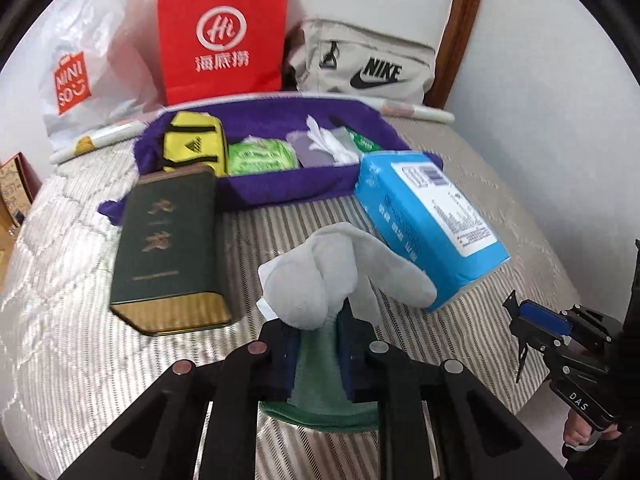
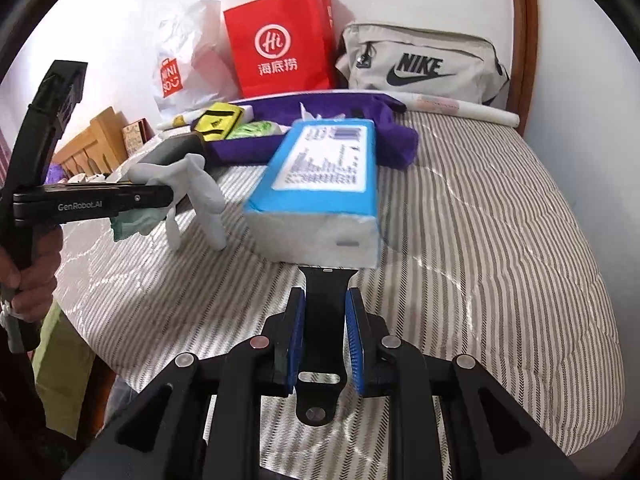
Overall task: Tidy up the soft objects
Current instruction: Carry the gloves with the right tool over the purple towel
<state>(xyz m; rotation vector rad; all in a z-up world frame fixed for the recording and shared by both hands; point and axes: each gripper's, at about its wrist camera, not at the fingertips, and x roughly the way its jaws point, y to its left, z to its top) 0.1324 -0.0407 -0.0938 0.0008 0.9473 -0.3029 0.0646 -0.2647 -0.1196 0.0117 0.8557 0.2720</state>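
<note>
Socks (image 1: 316, 276), a grey rolled pair with a green cuff, sit clamped between our left gripper's (image 1: 318, 344) pads, lifted off the striped bedcover (image 1: 500, 320). We take the purple tray (image 1: 280, 188) as our landmark: the socks hang in front of it, between a dark green tin (image 1: 168, 248) at the tray's front left corner and a blue tissue pack (image 1: 424, 216) at its front right corner. Inside the tray lie a yellow pouch (image 1: 192, 144), a green packet (image 1: 260, 158) and a grey tissue packet (image 1: 324, 146). Behind the tray stand a white bag (image 1: 80, 72), a red bag (image 1: 224, 36) and a grey Nike bag (image 1: 364, 64). Our right gripper (image 2: 325, 336) hovers in front of the tissue pack, its blue pads (image 2: 297, 340) close together and apart from the black strap (image 2: 322, 320) running between them; we cannot tell whether it grips anything.
</note>
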